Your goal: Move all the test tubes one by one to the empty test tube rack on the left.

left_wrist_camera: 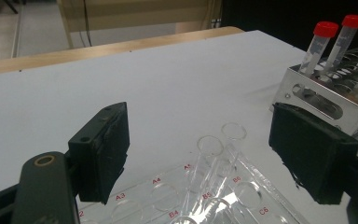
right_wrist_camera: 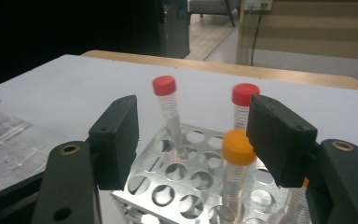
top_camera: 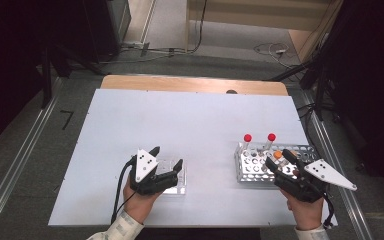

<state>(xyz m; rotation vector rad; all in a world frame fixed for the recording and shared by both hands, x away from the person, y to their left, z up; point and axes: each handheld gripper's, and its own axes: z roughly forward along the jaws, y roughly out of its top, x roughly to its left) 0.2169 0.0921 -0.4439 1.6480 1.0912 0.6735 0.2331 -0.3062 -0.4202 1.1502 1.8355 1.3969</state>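
Tubes are seen standing in a metal rack on the white tabletop, and this rack serves as the landmark. Two red-capped tubes are held upright at the rack's far edge; in the right gripper view they rise behind the orange-capped tube, which stands in a hole nearer the person. The right gripper is poised over the rack's near right part, its body held in a hand at the tabletop's near edge. Its jaws are seen apart, with the orange cap between them; the cap is just beside the jaw on the right of that view, but whether it is touched cannot be told. No pressing by the jaw on the left is seen, a clear gap being left there.

Well to the left of the rack, a clear plastic well plate with red letter-and-number labels is lying flat on the tabletop. The left gripper is held over this plate, its jaws spread wide on either side of it. In the left gripper view the plate is seen below and between the jaws, and no contact by the pads can be made out. The rack appears beyond that view's right-hand jaw.
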